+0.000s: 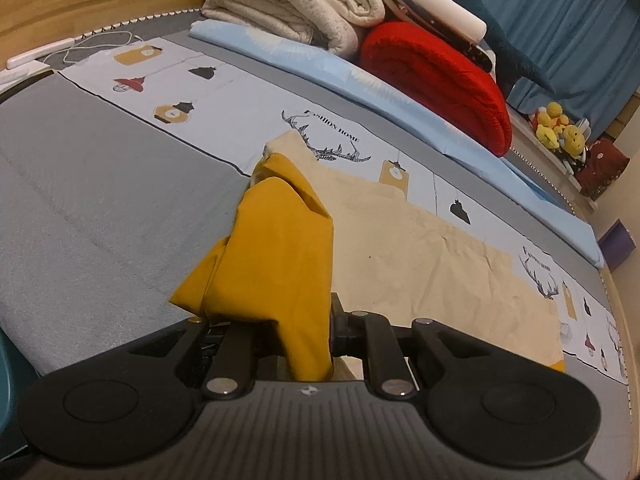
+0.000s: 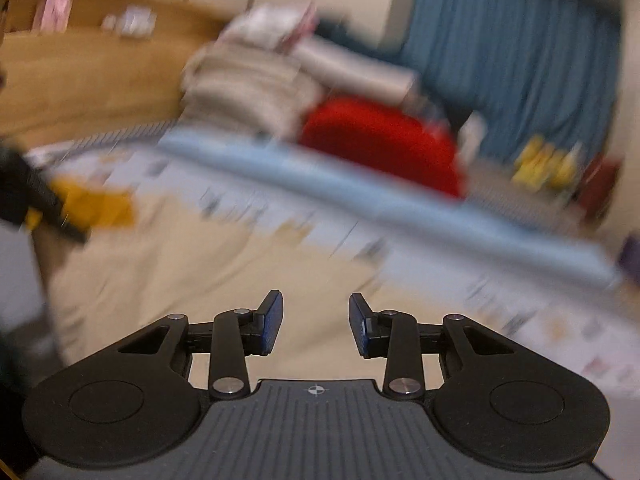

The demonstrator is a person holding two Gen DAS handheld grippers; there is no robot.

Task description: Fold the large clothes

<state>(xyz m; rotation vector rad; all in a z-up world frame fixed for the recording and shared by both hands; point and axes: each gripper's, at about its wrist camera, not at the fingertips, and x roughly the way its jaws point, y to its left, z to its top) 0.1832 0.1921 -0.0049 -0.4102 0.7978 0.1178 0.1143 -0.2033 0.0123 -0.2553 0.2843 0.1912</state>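
Mid-fold: left tool clamped on the yellow garment lifted over the bed, right tool apart and empty, probably needing the blurred far edge next.

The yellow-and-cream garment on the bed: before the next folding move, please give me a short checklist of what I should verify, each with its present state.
1. Left gripper grips the mustard-yellow fabric: ok, the cloth is bunched between its jaws.
2. Right gripper is free to take a corner: ok, jaws apart, nothing between them.
3. Cream part of the garment lies flat on the bed: ok, spread with only light wrinkles.
4. Right wrist view is sharp enough to aim: not ok, it is strongly blurred.
5. Red blanket and folded beige blankets stay clear of the garment: ok, apart at the bed's far side.
6. Which corner is held: cannot tell.
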